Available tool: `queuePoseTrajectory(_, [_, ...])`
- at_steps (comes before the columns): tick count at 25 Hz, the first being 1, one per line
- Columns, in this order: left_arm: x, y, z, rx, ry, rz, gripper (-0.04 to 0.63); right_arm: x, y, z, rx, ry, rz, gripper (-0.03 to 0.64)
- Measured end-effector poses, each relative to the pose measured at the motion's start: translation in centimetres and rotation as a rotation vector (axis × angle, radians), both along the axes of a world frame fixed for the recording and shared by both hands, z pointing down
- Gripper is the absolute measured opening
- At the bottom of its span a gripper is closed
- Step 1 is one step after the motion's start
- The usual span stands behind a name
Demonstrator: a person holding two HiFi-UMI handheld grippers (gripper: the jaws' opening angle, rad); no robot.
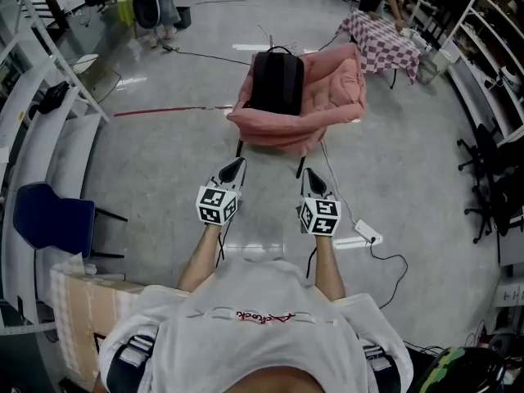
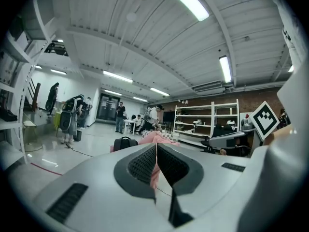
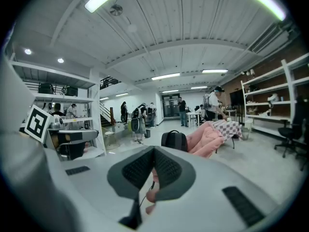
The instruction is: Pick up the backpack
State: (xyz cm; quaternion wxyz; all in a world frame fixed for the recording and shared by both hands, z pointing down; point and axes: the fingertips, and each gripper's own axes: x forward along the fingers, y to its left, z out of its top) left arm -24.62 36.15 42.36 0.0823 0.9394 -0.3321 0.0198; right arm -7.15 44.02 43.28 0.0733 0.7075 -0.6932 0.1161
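Head view: left tongs [image 1: 236, 167] and right tongs [image 1: 312, 177] held out low. The backpack [image 1: 277, 80] stands upright well ahead of both, on a seat under a pink cover [image 1: 336, 97]. A white power strip [image 1: 367, 235] lies on the floor just right of the right tongs; I judge its cord a snag risk. Left gripper view: jaws pinched together, empty; backpack small, far beyond the tips. Right gripper view: same, tips closed on nothing. A careless grab could pinch cover along with strap. Top handle barely readable; straps hidden.
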Motion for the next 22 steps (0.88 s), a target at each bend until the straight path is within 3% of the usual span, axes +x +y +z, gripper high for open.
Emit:
queuePoseTrajectory(9, [-0.8, -1.3, 0.0, 0.008, -0.001, 0.038, 0.017, -1.7, -0.5, 0.6, -0.014, 0.008, 0.009, 0.018])
queuePoseTrajectory(22, [0.5, -4.6, 1.7, -0.005, -0.019, 0.038, 0.017, -0.6, -4.0, 2.1, -0.012, -0.005, -0.002, 0.018])
